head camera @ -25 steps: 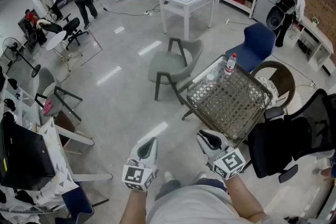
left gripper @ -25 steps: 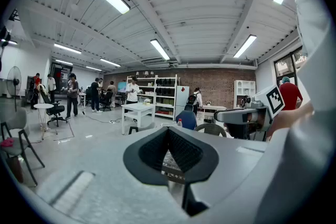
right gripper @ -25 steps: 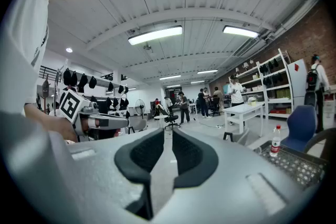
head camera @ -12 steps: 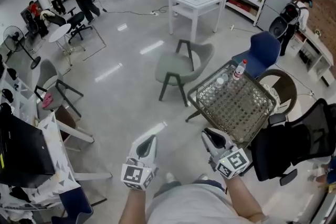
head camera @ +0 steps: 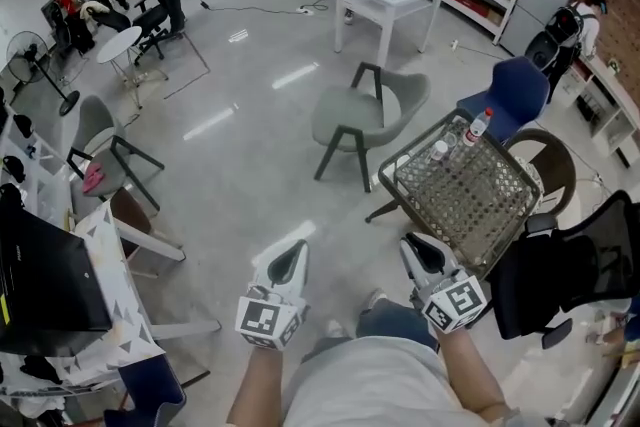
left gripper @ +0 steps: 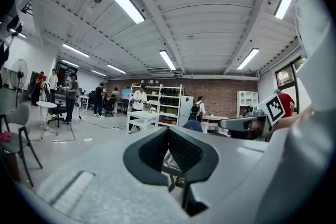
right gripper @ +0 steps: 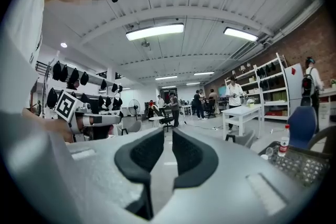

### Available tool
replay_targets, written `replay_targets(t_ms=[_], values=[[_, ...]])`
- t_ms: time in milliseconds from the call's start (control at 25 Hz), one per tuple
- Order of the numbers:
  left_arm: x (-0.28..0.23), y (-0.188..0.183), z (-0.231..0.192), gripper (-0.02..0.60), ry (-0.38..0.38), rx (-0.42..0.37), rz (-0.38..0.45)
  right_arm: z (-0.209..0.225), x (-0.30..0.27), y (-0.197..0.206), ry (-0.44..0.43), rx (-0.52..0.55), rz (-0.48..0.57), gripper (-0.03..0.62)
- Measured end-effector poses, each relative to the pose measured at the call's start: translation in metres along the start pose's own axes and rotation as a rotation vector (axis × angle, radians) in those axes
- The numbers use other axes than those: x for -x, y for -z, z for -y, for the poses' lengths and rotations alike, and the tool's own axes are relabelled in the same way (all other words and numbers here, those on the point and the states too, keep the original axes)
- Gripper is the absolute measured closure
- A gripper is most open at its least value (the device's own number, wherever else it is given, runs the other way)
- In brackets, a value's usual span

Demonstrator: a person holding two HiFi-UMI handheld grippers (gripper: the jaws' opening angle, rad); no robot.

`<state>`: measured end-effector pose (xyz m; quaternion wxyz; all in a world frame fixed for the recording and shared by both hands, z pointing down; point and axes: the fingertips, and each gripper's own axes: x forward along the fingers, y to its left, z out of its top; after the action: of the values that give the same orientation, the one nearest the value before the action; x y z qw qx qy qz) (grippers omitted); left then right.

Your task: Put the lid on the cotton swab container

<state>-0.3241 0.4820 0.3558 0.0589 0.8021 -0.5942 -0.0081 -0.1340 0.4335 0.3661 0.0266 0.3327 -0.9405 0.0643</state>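
Head view: left hand-held gripper (head camera: pixel 290 255) and right hand-held gripper (head camera: pixel 420 248) held low, both short of the mesh worktop (head camera: pixel 470 205). Small clear pot at the worktop's far corner, just beside the water bottle (head camera: pixel 478 126), is probably the cotton swab container (head camera: pixel 438 151). Too small to confirm. Can't pick out a lid.

Left gripper view: left hand-held gripper (left gripper: pixel 168 134) pinched fully together, nothing between the pads.

Right gripper view: right hand-held gripper (right gripper: pixel 168 136) parted by a narrow gap, empty, floor visible through it. Worktop (right gripper: pixel 307 165) off to the right, bottle (right gripper: pixel 284 147) and pot (right gripper: pixel 269 151) on its near edge.

Handling guess: thin, light plastic, slick, tips easily. Pinch the lid by its rim, brace the pot low on its wall, press gently.
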Motion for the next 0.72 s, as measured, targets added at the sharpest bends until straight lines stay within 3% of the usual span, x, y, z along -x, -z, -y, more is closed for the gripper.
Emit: replay_targets(t_ms=[400, 720], values=[[-0.049, 0.008, -0.039, 0.574, -0.005, -0.026, -0.035, 0.028, -0.061, 0.003, -0.016, -0.029, 0.018, 0.540], [-0.145, 0.007, -0.064, 0.574, 0.012, -0.022, -0.066, 0.101, -0.117, 0.000, -0.009, -0.036, -0.008, 0.540]])
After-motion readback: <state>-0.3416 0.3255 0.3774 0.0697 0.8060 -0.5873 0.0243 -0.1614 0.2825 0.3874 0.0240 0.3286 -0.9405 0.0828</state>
